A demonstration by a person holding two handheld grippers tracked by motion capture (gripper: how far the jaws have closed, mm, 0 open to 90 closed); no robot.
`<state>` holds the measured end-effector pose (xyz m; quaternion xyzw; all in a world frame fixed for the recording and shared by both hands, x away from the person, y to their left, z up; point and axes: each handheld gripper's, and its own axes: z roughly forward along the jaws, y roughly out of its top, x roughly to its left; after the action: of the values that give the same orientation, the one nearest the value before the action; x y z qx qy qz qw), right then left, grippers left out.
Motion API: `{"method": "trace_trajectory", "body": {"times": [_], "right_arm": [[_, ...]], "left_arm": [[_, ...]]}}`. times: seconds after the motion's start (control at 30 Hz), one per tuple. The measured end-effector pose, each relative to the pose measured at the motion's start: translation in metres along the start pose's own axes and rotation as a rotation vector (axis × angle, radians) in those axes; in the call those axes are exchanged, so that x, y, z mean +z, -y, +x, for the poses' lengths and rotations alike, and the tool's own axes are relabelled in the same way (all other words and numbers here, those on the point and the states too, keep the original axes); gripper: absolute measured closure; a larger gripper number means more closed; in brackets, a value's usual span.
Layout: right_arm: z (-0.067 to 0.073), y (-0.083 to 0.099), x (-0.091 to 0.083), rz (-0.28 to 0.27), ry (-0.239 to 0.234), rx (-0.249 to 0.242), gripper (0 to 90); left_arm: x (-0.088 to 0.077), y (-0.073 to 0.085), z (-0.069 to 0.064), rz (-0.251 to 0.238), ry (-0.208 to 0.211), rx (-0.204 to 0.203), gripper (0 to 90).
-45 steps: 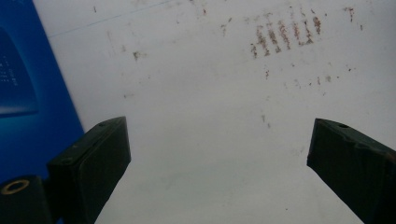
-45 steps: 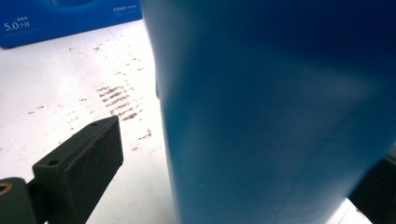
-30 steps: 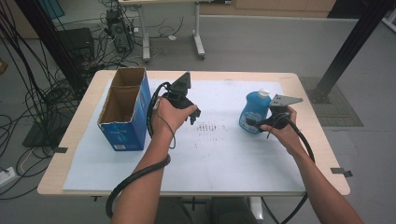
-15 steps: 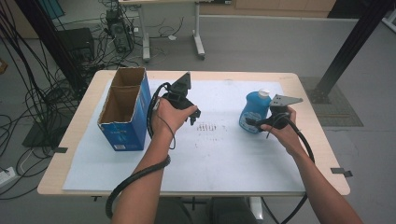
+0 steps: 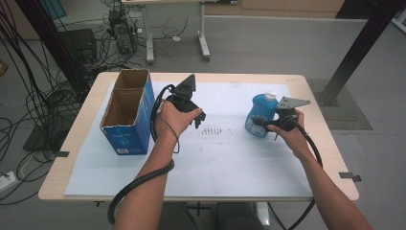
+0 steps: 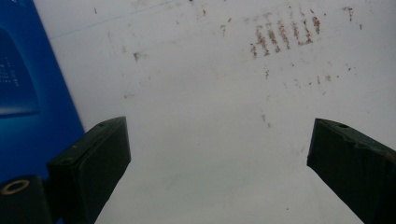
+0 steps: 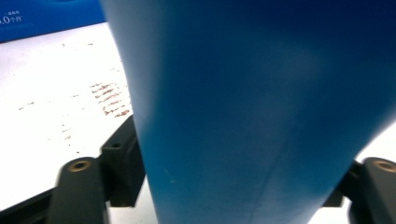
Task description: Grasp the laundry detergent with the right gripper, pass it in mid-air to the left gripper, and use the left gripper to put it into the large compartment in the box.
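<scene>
Looking down from the high view, you have the right gripper (image 5: 262,121) at the lower body of the blue bottle (image 5: 259,114), which stands upright on the white sheet (image 5: 230,163) at the table's right side, so the grip sits low and steady. Your left gripper (image 5: 198,116) hovers mid-table beside the open cardboard box (image 5: 128,109), probably the bottle's destination.

In the left gripper view, the jaws stand spread with nothing between them, over the stained sheet (image 6: 210,93), free to help.

In the right gripper view, the jaws have just been closing and now pinch the bottle (image 7: 261,107) from both sides, its body between them.
</scene>
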<state>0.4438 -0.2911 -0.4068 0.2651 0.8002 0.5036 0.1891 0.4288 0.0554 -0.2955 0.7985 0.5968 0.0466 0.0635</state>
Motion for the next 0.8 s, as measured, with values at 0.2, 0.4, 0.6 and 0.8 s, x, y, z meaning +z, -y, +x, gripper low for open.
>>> {"method": "trace_trajectory", "body": {"times": [0.2,0.4,0.6,0.8], "right_arm": [[0.0,0.0004,0.0013,0.002,-0.018,-0.01,40.0],[-0.0017,0.0011,0.001,0.0,-0.027,-0.002,41.6],[-0.0023,0.0011,0.0009,0.0,-0.032,0.002,42.1],[-0.0025,0.0012,0.0009,-0.002,-0.031,0.004,42.3]], "left_arm": [[0.0,-0.0002,0.0007,0.002,0.0,0.0,6.4],[0.0002,-0.0005,0.0014,0.002,0.0,-0.003,6.4],[0.0007,-0.0002,0.0016,-0.002,-0.002,-0.005,6.4],[-0.0001,-0.0004,0.0017,0.002,-0.003,-0.005,6.4]]}}
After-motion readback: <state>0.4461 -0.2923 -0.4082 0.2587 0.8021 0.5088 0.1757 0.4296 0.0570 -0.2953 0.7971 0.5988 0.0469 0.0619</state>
